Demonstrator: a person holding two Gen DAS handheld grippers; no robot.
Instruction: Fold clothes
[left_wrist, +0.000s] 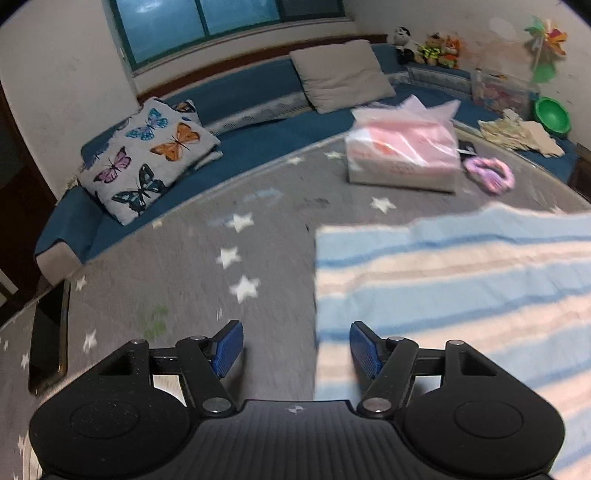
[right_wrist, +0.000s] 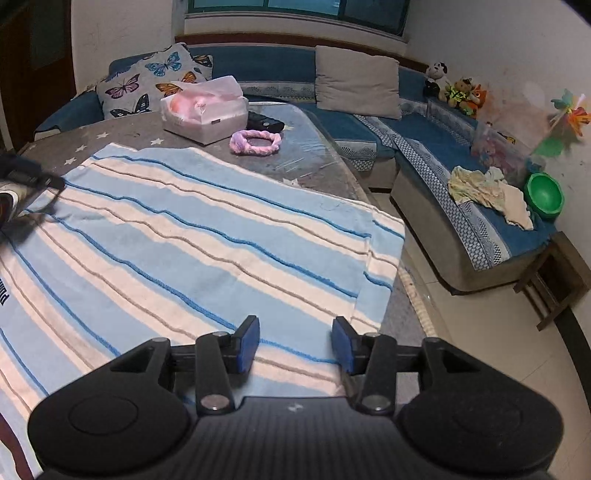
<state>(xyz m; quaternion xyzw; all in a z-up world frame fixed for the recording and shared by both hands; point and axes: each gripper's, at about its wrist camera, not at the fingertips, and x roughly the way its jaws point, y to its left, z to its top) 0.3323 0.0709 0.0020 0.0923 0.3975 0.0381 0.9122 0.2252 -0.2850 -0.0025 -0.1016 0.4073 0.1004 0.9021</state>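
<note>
A striped towel (left_wrist: 461, 280) in light blue, cream and dark blue lies flat on the grey star-print table (left_wrist: 177, 280). It appears folded over, with a doubled edge on its right side (right_wrist: 369, 240). My left gripper (left_wrist: 295, 338) is open, hovering over the towel's left edge with bare table under its left finger; nothing sits between its blue pads. My right gripper (right_wrist: 295, 334) is also open, low over the towel (right_wrist: 184, 229) near its right front corner, with cloth below the jaws but not pinched.
A tissue box in a pink bag (left_wrist: 402, 155) and a pink braided hairband (right_wrist: 255, 142) lie beyond the towel. A dark phone (left_wrist: 48, 339) rests at the table's left edge. A blue sofa (right_wrist: 436, 158) with cushions wraps around; the table edge drops off at right (right_wrist: 399, 306).
</note>
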